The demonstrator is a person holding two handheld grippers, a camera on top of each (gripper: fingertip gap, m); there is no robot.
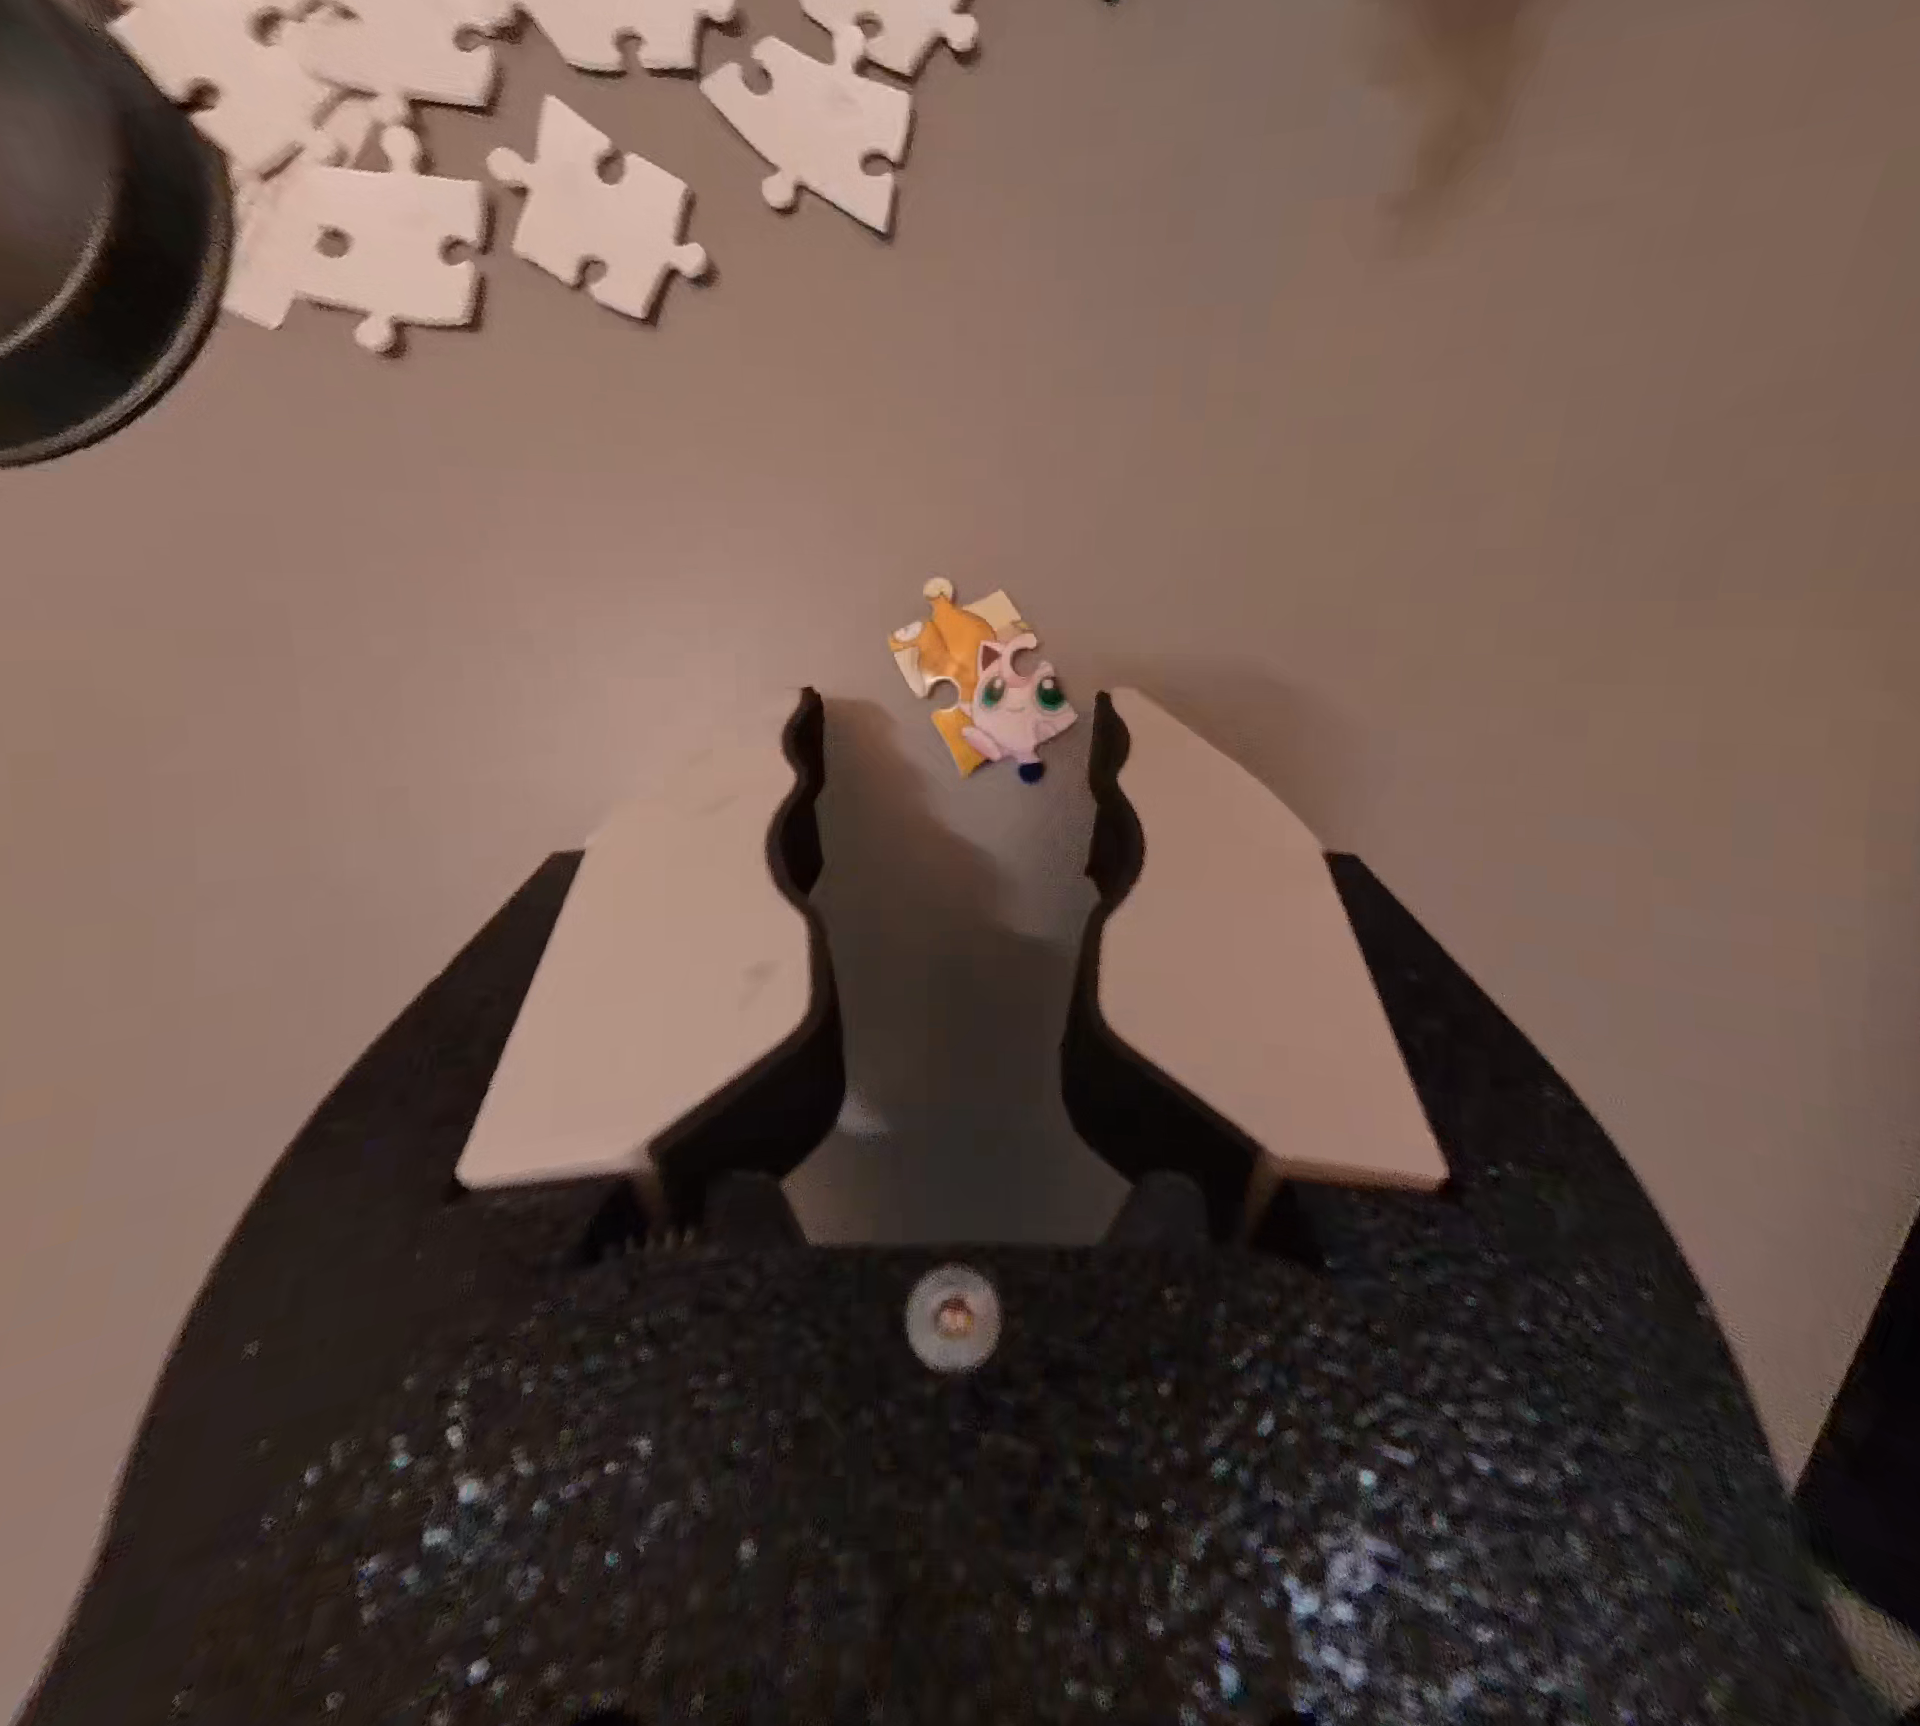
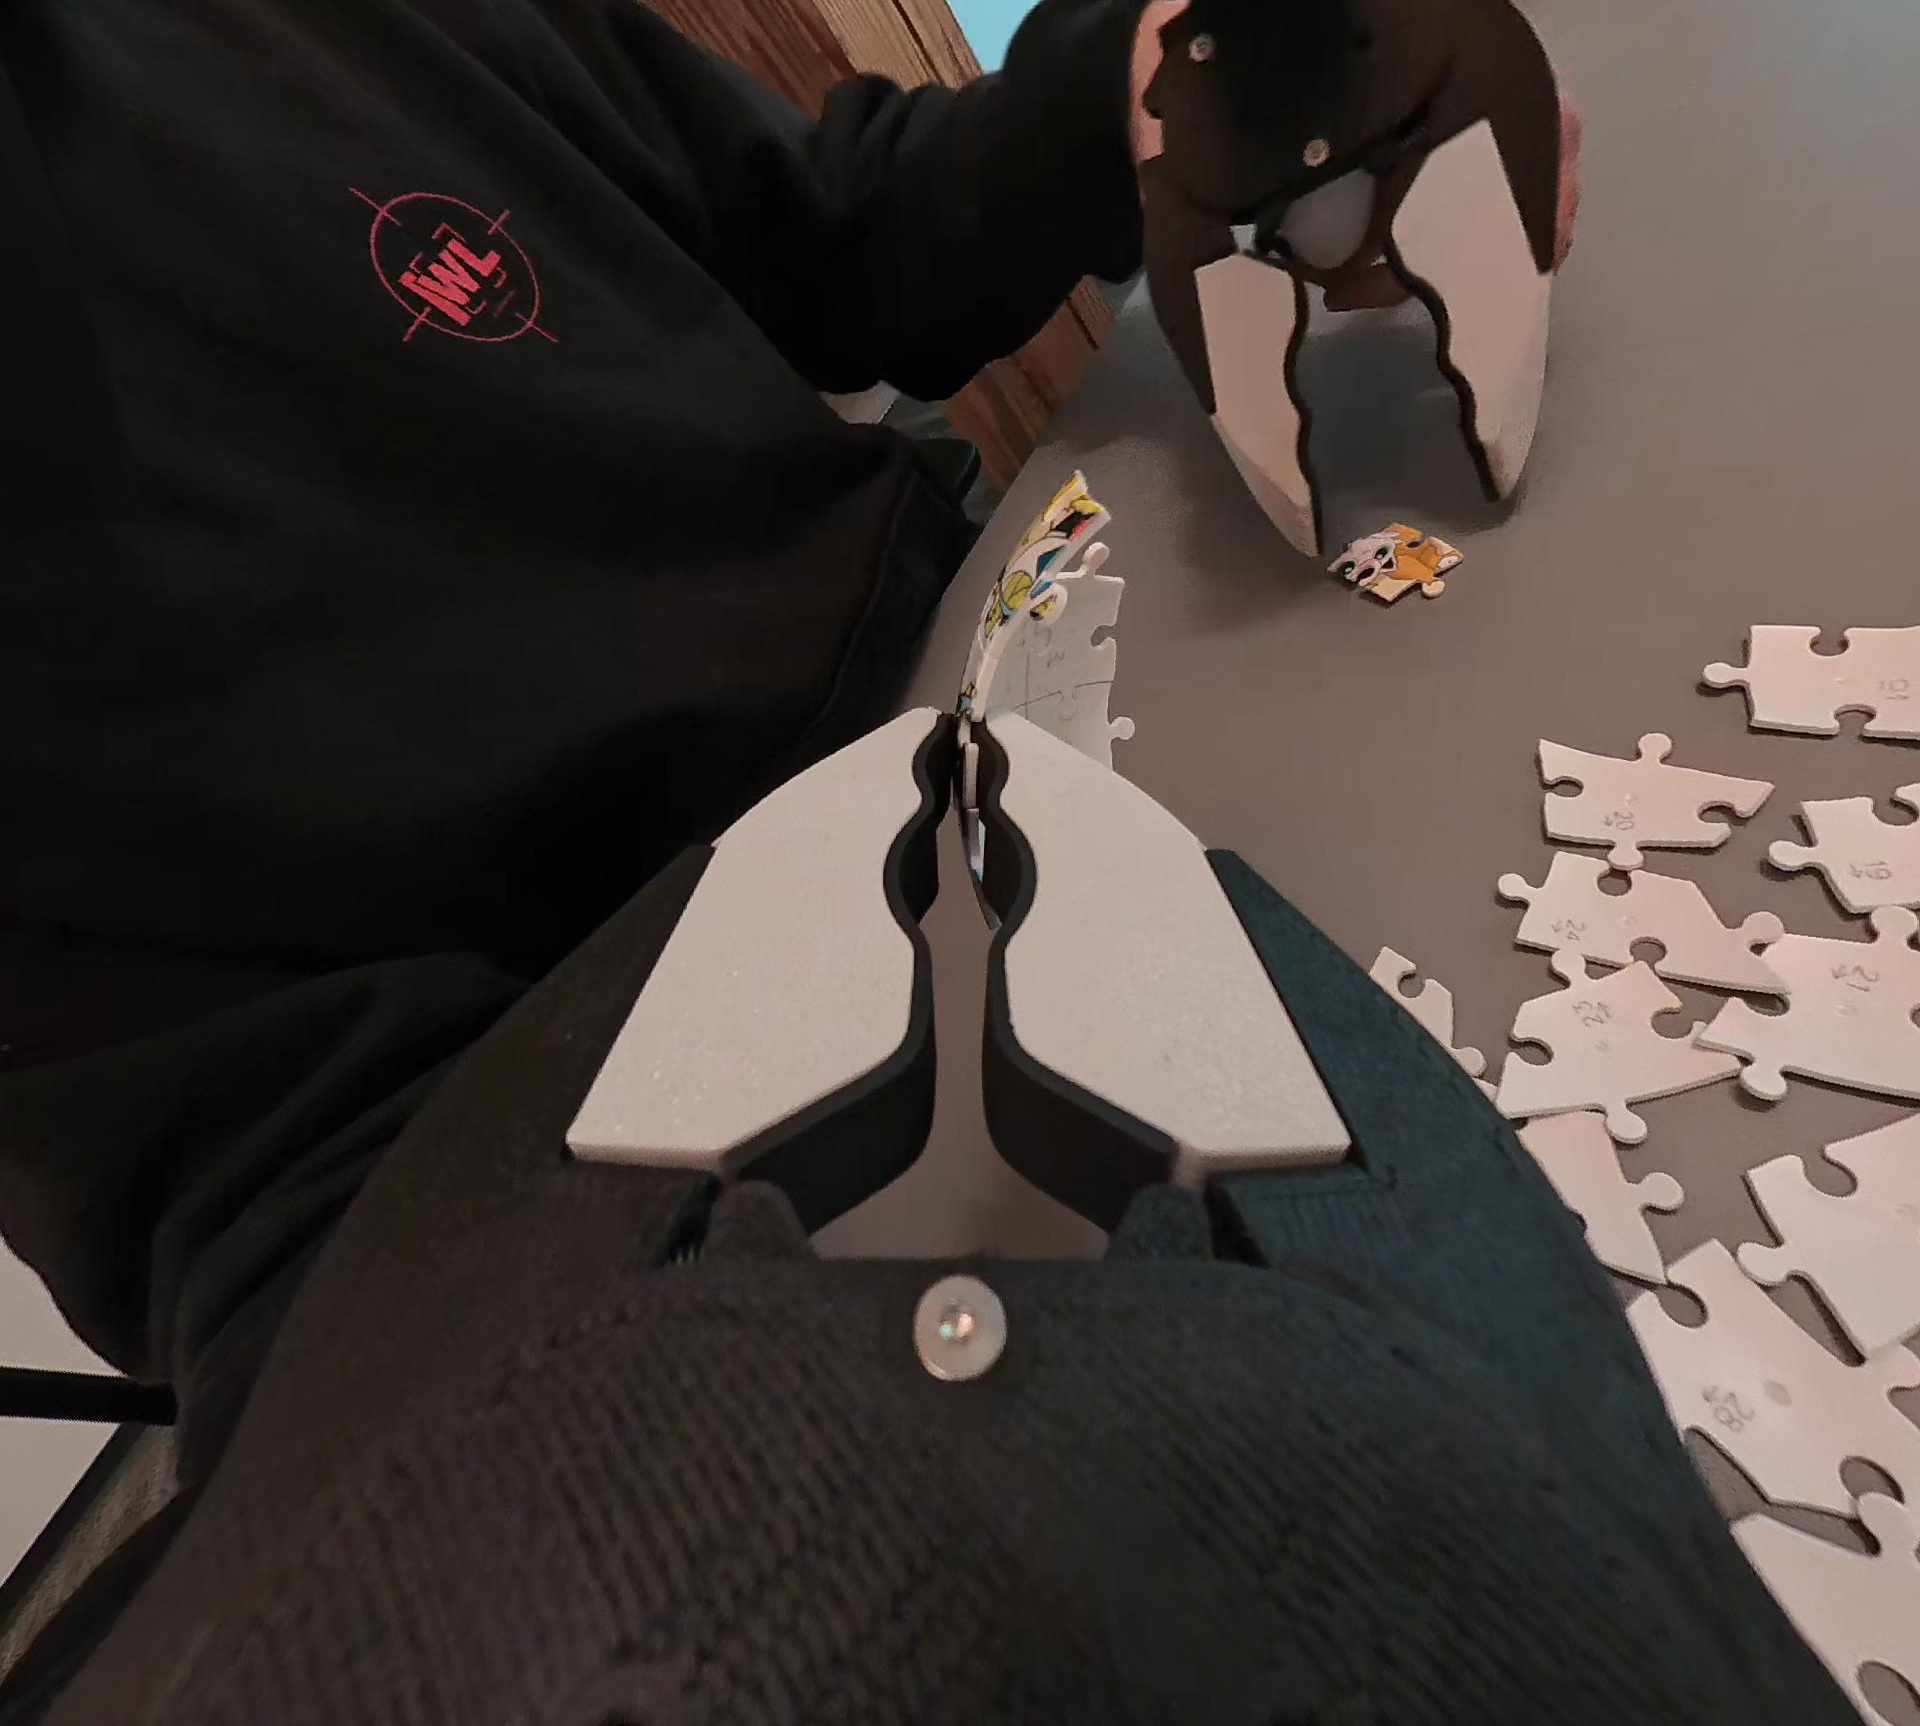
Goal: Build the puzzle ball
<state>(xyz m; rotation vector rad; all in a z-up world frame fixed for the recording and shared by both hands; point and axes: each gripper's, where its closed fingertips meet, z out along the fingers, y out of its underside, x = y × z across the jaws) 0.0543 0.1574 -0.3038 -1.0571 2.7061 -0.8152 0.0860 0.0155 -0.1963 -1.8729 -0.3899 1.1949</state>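
A small colourful puzzle piece with an orange and pink cartoon print lies face up on the grey table. My left gripper is open and hovers just above it, the piece between the fingertips; the right wrist view shows that gripper over the piece. My right gripper is shut on a curved assembly of joined puzzle pieces, held upright near the table's edge.
Several white face-down puzzle pieces lie scattered at the far left, also at the right in the right wrist view. A round black object stands at the left edge. A person in a black sweatshirt sits close. The tips of one gripper are about 20 centimeters away from the tips of the other.
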